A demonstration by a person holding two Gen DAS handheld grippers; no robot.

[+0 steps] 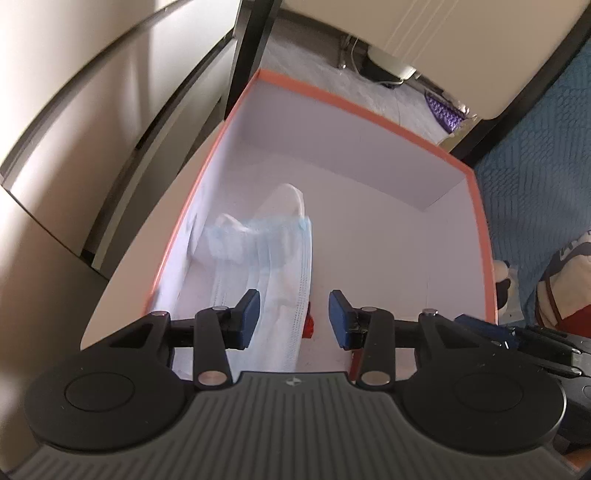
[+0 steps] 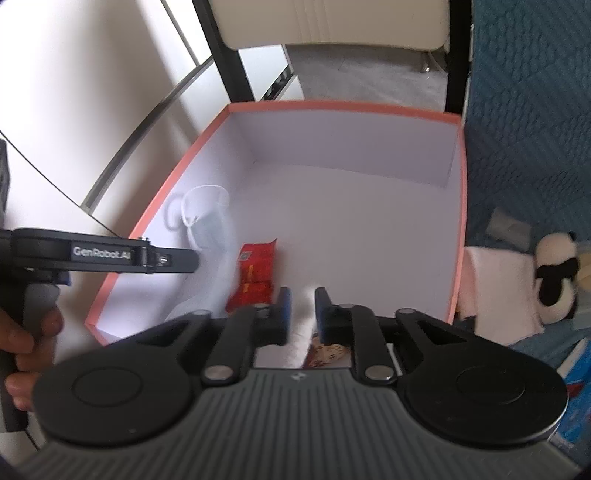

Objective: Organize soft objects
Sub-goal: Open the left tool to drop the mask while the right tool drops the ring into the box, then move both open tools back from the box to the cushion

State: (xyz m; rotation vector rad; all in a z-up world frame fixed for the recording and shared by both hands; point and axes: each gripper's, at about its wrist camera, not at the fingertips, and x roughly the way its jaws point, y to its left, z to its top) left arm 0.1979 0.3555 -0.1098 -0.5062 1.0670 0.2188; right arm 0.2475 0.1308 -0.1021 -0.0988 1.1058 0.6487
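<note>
An open box with an orange rim (image 1: 354,98) (image 2: 332,107) and white inside lies below both grippers. A light blue face mask (image 1: 273,258) (image 2: 218,236) with white ear loops falls or lies blurred by the box's left wall. My left gripper (image 1: 294,319) is open above it, and its body shows in the right wrist view (image 2: 110,254). A red packet (image 2: 255,273) (image 1: 309,325) lies on the box floor. My right gripper (image 2: 301,314) is shut on a soft white cloth (image 2: 301,332) over the box's near edge.
A panda plush (image 2: 554,273) and a folded white towel (image 2: 491,280) lie on the blue quilt (image 2: 535,129) right of the box. A chair (image 2: 332,22) stands behind the box. Cupboard doors (image 1: 92,110) run along the left. A purple knitted item (image 1: 445,110) lies beyond.
</note>
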